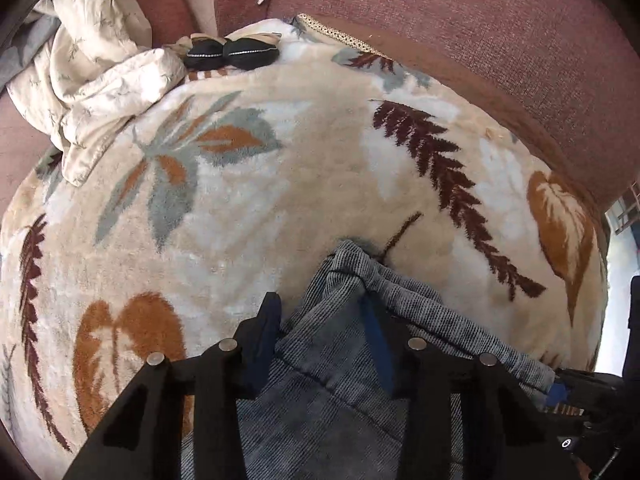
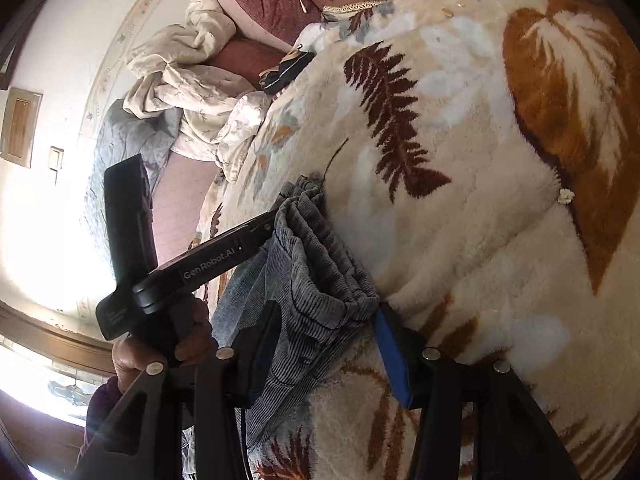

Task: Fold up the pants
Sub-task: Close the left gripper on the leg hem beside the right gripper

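- Lying on the blanket [image 1: 280, 200], the pants [image 1: 320, 380] are bunched at the waistband.
- Left gripper [image 1: 320, 312] has cloth between its jaws; grip unclear.
- Right gripper [image 2: 324, 328] clamps the waistband.

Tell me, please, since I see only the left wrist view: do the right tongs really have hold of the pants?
Observer: Yes. In the right wrist view the grey pants fill the gap of the right tongs, with the waistband bunched against the blue pad.
Operator: How does my left tool look from there?
Observer: The left tongs meet the gathered waistband at its far end, and a hand grips the handle.
Operator: Is there anything beyond the bedding?
Observer: A white wall with a switch on it.
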Motion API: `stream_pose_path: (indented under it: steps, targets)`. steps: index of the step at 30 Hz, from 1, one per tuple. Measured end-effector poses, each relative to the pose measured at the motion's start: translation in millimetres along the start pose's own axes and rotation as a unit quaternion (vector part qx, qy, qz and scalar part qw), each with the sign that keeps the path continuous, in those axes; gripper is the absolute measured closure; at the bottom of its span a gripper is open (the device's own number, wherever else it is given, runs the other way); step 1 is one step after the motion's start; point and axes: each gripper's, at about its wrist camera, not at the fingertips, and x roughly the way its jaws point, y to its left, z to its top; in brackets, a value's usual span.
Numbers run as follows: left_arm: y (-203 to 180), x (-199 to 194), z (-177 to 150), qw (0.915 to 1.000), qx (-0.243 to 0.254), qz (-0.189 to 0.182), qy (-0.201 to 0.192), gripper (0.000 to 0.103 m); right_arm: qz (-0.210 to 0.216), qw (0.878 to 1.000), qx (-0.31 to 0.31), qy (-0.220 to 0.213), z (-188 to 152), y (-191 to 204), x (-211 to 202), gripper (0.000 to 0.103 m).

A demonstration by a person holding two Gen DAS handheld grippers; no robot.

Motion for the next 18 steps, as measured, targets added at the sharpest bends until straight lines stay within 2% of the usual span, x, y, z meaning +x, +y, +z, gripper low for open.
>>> stream_pose_path:
  steps: [5, 13, 18]
  targets:
    - [-2.6, -3.4, -3.0, 1.0000, -0.004, -0.006, -0.004, 0.067, 0.000, 1.000, 0.000, 0.000, -0.5, -0.2, -0.3, 0.051]
    - [-13.3, -7.0, -5.2, 0.9995, 0.028, 0.017, -0.004, 0.073, 0.001, 1.000, 0.000, 0.000, 0.2, -1.0, 1.3, 0.052]
    - [-11.2, -7.3, -6.1, 0.9996, 0.027, 0.009, -0.008, 0.078, -0.005, 1.000, -0.009, 0.000, 0.7, -0.2, 2.4, 0.052]
